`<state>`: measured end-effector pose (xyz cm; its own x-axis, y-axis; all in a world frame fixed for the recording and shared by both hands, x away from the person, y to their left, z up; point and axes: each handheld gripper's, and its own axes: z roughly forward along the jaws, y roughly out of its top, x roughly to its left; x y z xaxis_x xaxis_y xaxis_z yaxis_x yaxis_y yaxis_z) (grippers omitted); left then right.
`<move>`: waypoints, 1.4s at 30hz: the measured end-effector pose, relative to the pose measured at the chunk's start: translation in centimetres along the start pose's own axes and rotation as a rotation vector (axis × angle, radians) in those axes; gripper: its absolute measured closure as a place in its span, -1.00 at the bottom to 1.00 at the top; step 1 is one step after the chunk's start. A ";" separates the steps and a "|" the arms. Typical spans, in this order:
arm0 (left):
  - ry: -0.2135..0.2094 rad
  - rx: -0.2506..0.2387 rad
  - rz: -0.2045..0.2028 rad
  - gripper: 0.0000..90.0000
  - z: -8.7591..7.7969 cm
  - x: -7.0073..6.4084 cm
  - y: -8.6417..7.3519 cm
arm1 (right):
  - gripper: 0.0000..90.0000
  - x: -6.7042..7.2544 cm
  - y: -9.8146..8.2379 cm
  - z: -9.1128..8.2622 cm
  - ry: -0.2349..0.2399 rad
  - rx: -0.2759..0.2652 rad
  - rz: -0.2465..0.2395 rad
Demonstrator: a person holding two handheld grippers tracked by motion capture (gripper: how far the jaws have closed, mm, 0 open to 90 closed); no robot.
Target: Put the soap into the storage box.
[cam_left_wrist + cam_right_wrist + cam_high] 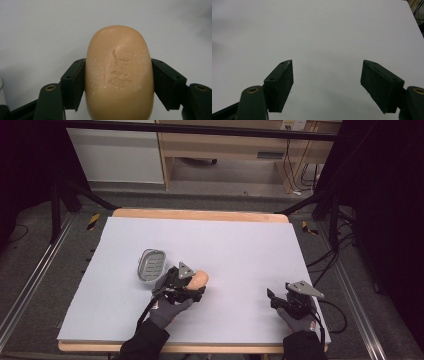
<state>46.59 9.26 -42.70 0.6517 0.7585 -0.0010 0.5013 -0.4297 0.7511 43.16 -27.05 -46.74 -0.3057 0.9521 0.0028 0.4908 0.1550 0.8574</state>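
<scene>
Evenly lit from above across the white table cover [240, 245]; dark and murky toward the left and right frame edges. Soft, faint shadows under the black jaws. Slightly soft focus throughout, mild glare on the soap bar [118, 75].

We see a lab or recording workspace rather than a home. The table [200, 215] has a wooden edge and a plain white top, and it stands on grey carpet between metal floor rails [30, 285]. Black curtains [385, 195] hang at both sides, with dark stand legs [75, 190] before them. Loose cables [330, 255] trail across the floor at the right. Behind the table we see pale wooden furniture [225, 145] and a white cabinet [115, 155].
</scene>
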 end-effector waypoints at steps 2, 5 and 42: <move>-0.003 -0.001 -0.003 -0.29 -0.4 0.2 -0.1 | -0.41 0.0 0.0 0.0 -0.002 0.000 -0.003; -0.002 -0.006 0.000 -0.29 -1.2 0.7 -0.1 | -0.41 0.0 0.0 0.0 0.001 0.000 0.000; 0.079 -0.084 -0.122 -0.29 -6.7 6.4 -1.2 | -0.41 0.3 0.0 0.1 0.006 0.006 -0.022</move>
<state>46.38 17.90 -39.18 0.5408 0.8399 -0.0462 0.5223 -0.2922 0.8011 43.16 -26.78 -46.82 -0.3211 0.9470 -0.0128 0.4888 0.1773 0.8542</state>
